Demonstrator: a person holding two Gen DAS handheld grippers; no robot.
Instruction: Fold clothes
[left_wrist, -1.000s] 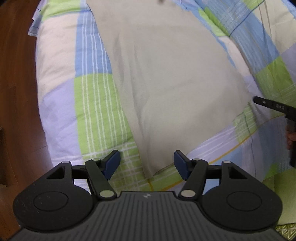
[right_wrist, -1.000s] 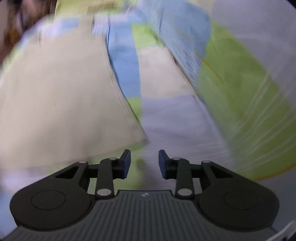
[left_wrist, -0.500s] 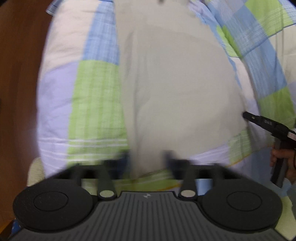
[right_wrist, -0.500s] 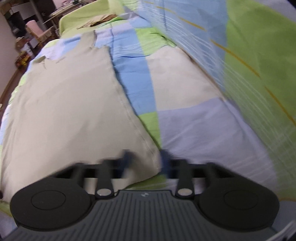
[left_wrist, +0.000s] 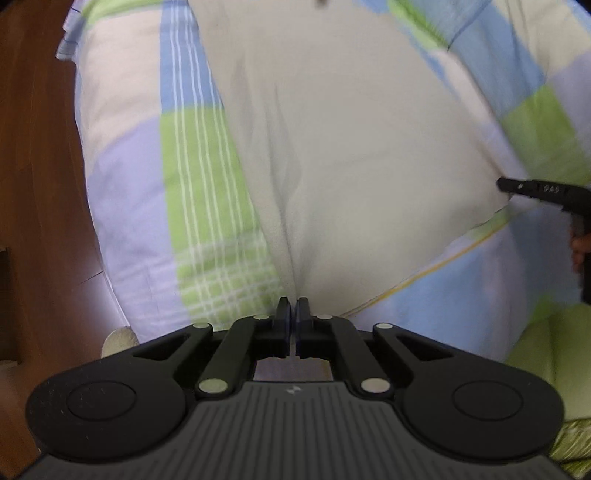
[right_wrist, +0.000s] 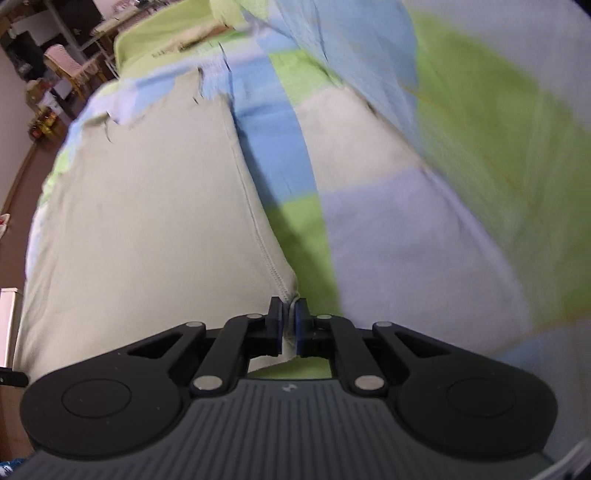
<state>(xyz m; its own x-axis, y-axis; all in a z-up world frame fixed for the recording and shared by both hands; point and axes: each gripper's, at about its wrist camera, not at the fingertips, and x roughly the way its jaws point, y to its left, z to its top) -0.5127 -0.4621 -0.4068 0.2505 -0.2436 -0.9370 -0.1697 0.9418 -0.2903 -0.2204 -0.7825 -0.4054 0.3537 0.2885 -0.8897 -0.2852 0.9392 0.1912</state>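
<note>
Lying lengthwise, beige garment (right_wrist: 140, 236) points straps away (hem toward camera).

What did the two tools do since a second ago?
Both tools closed. The left tool pinched one near corner of the beige garment, and the right tool pinched the other corner, by the side seam. Both were open before. The garment stays spread flat on the checked bedcover.

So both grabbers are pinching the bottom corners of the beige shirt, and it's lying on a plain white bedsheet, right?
Nearly. The left gripper and right gripper do each pinch a bottom corner of the beige shirt, but the bedsheet isn't plain white: it has blue, green, lilac and cream patches. Both wrist views show it.
</note>
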